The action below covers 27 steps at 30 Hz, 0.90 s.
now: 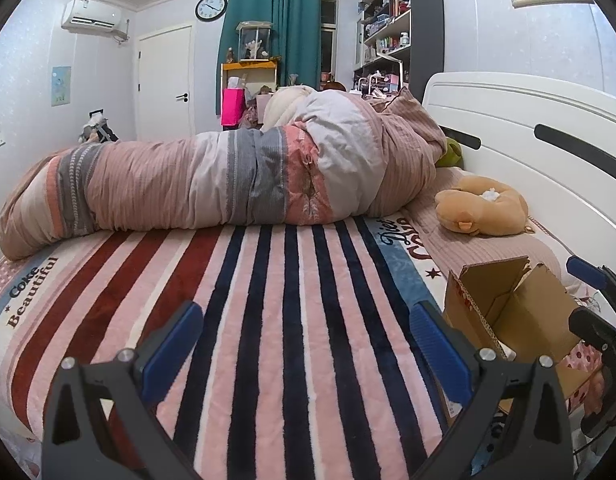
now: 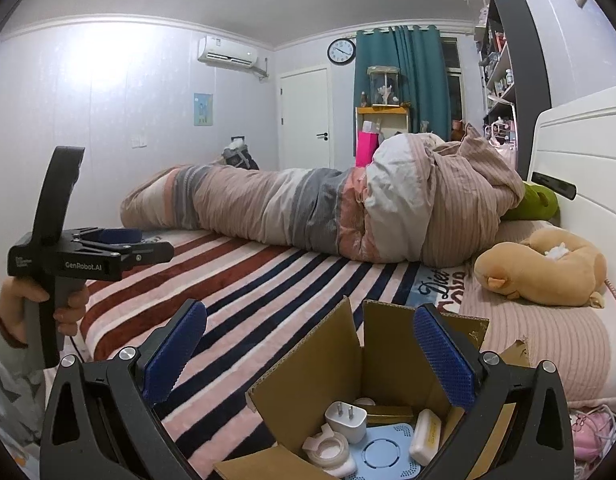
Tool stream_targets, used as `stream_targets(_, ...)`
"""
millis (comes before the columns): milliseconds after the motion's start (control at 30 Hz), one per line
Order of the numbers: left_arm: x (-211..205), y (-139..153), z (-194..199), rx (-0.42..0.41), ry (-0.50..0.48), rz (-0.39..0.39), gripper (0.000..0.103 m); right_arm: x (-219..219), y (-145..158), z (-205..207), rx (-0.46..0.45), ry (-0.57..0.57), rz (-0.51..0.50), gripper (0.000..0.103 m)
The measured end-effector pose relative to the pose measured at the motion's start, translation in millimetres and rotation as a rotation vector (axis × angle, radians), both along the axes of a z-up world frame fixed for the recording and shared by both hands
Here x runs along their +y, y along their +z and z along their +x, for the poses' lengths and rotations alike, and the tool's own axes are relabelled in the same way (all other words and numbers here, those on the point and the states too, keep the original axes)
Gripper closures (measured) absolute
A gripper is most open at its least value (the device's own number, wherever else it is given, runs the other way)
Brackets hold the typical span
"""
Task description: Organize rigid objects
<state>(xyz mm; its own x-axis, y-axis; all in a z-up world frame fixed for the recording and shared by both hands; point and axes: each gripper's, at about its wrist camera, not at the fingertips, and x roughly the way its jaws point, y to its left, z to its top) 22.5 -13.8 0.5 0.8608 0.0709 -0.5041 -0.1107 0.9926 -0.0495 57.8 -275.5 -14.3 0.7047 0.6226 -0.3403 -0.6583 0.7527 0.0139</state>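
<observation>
Now my right gripper [image 2: 310,354] hangs above the open cardboard box [image 2: 303,384], jaws apart, empty. Charger plug [image 2: 345,420], tape roll [image 2: 325,449] and white bar [image 2: 424,436] lie inside. Left gripper [image 1: 305,346] idles over the striped blanket [image 1: 267,300], jaws apart, nothing held; the sorting looks nearly finished.

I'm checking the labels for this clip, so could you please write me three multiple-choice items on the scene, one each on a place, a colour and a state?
1. Where does the white plug adapter lie?
A. inside the cardboard box
B. on the striped blanket
C. on the plush toy

2. What colour are the pads of the right tool?
A. red
B. blue
C. green

3. How does the left tool stand?
A. shut on a tape roll
B. shut on nothing
C. open and empty

Answers:
1 A: it rests among the items on the box's floor.
2 B: both pads are blue.
3 C: only blanket shows in its wide gap.
</observation>
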Motion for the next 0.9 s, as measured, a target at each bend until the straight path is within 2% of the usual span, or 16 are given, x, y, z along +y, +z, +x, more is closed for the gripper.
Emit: stream_targets(900,-5.2,-0.3,-0.3,-0.005,-0.007,0.011,0.0,-1.8,-5.1,5.5,0.037,-0.059,0.003,0.0)
